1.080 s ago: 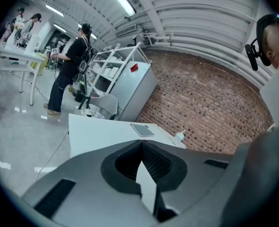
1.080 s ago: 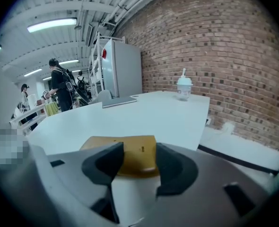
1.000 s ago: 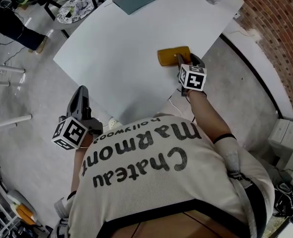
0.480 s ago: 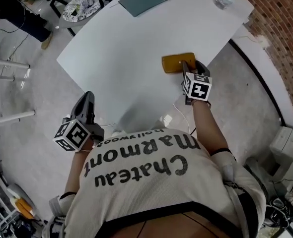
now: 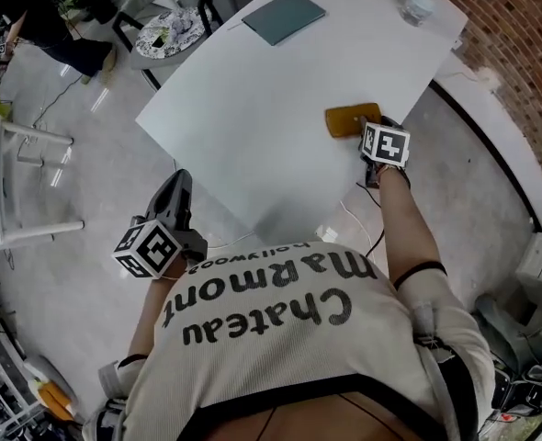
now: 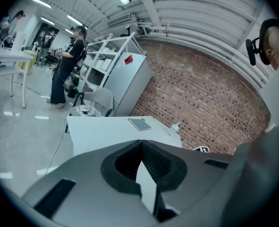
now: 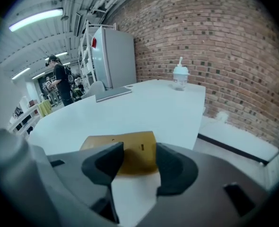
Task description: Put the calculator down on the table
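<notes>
Head view and both gripper views. The calculator (image 5: 352, 120), a yellow-brown slab, lies flat on the white table (image 5: 253, 90) close to the edge that faces the brick wall (image 7: 215, 41). My right gripper (image 5: 370, 131) points down at it from that edge. In the right gripper view its jaws stand apart with bare tabletop between them. The calculator (image 7: 125, 148) sits just beyond the tips, its near edge partly hidden behind them, and neither pad presses on it. My left gripper (image 5: 179, 184) is off the table, over the grey floor beside the near edge. In the left gripper view its jaws meet at the tips and hold nothing (image 6: 141, 143). Well apart from the calculator, at the far end of the table, rest a flat teal book (image 5: 285, 16) and a lidded plastic cup (image 5: 419, 5) with a straw. A chair with a patterned seat (image 5: 168, 33) stands at the far left corner.
</notes>
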